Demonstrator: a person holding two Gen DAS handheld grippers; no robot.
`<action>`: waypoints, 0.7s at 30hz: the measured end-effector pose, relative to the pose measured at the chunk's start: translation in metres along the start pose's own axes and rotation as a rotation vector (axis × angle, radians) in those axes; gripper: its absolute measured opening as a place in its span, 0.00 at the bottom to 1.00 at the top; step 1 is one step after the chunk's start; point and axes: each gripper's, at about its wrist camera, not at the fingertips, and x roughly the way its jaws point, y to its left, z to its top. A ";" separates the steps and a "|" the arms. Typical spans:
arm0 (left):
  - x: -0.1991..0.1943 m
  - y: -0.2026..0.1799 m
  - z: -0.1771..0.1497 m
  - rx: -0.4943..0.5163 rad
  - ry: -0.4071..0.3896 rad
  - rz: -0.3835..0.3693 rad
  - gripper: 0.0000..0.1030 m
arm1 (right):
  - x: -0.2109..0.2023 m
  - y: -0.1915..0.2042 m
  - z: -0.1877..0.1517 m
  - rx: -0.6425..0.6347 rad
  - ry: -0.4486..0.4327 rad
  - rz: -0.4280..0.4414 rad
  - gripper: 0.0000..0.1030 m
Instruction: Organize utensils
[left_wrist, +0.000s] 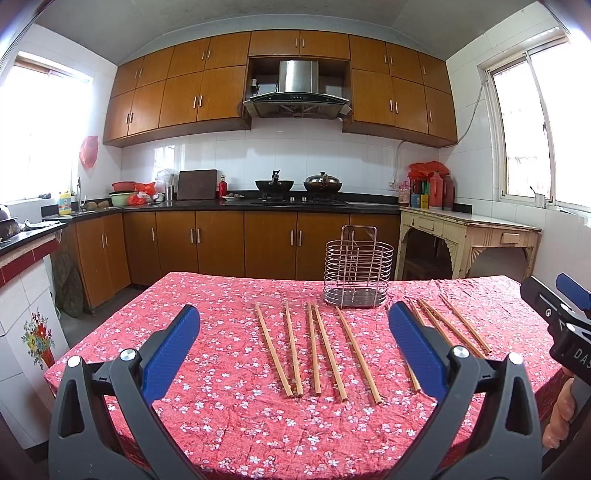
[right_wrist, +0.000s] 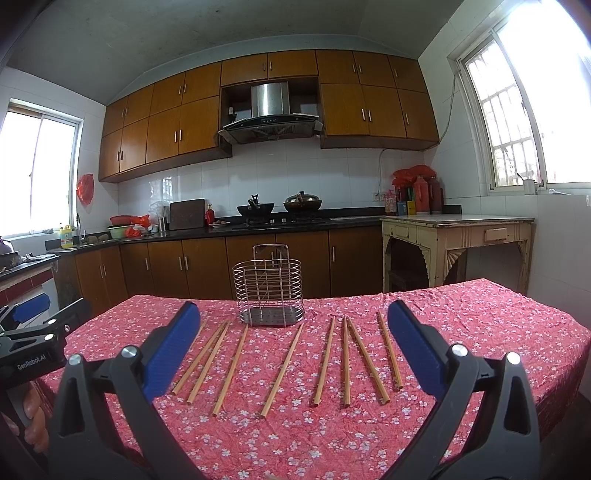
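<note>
Several wooden chopsticks (left_wrist: 325, 350) lie side by side on a table with a red floral cloth (left_wrist: 229, 413); they also show in the right wrist view (right_wrist: 282, 367). An empty wire utensil holder (left_wrist: 356, 269) stands upright behind them, also in the right wrist view (right_wrist: 269, 290). My left gripper (left_wrist: 293, 332) is open and empty, held above the near side of the table. My right gripper (right_wrist: 293, 332) is open and empty, likewise above the near side. The right gripper shows at the right edge of the left view (left_wrist: 565, 325), the left one at the left edge of the right view (right_wrist: 33, 332).
Behind the table runs a kitchen counter (left_wrist: 236, 205) with brown cabinets, a stove with two pans (left_wrist: 299, 184) and a sink at the left. A cream side table (left_wrist: 469, 229) stands at the back right. The cloth (right_wrist: 480, 332) reaches the table edges.
</note>
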 end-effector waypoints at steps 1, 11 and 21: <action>0.000 0.000 0.000 0.000 0.000 0.000 0.98 | 0.000 0.000 0.000 -0.001 0.000 0.000 0.96; 0.000 0.000 0.000 0.000 0.000 0.000 0.98 | 0.000 0.000 0.000 0.001 0.000 0.000 0.96; 0.000 0.000 0.000 -0.001 0.001 -0.001 0.98 | 0.000 0.001 0.000 0.000 0.000 -0.001 0.96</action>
